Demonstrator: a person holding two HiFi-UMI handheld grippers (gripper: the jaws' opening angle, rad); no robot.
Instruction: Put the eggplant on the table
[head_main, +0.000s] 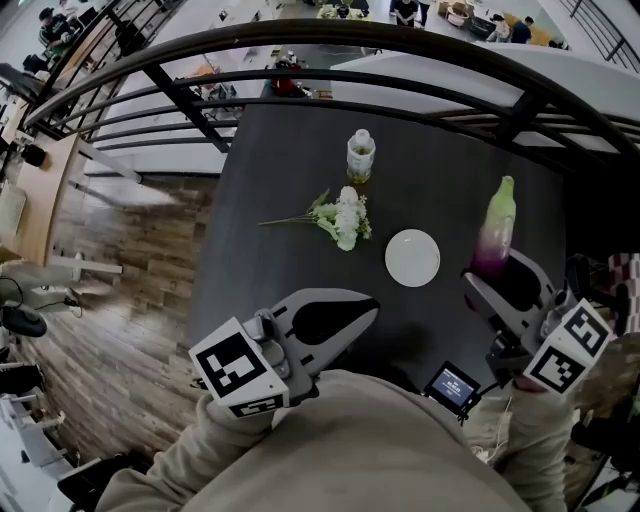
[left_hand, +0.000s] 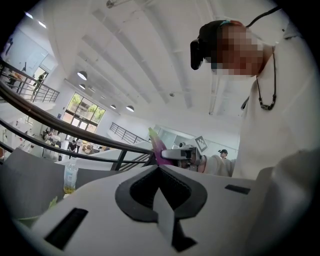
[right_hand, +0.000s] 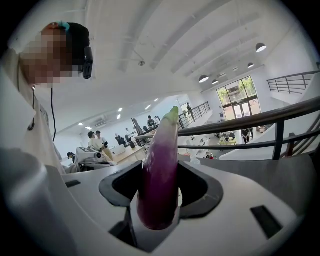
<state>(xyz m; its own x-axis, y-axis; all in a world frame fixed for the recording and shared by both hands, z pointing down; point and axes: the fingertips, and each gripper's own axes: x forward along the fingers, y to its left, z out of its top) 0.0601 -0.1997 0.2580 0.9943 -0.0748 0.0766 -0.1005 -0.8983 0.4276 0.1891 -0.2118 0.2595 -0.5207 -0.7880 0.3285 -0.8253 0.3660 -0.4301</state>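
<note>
The person's pale sleeves (head_main: 340, 450) hide the dark surface's (head_main: 290, 180) near edge. Above its right side, the right claw (right_hand: 161, 172) pinches one long purple eggplant (right_hand: 162, 150) upright. The left claw (left_hand: 160, 167) is pressed together, empty. One round white plate (head_main: 412, 257), one clear bottle (head_main: 360, 156) and one white flower sprig (head_main: 340, 218) rest there.

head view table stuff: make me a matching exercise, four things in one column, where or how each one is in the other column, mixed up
Things:
1. eggplant
2. plate
3. bottle
4. flowers

Places or states:
a. lying on the table, left of the plate
b. standing upright near the table's far edge
c. clamped upright in the right gripper
d. bare and white, between the flowers and the eggplant

Pairs: 1-c, 2-d, 3-b, 4-a
</note>
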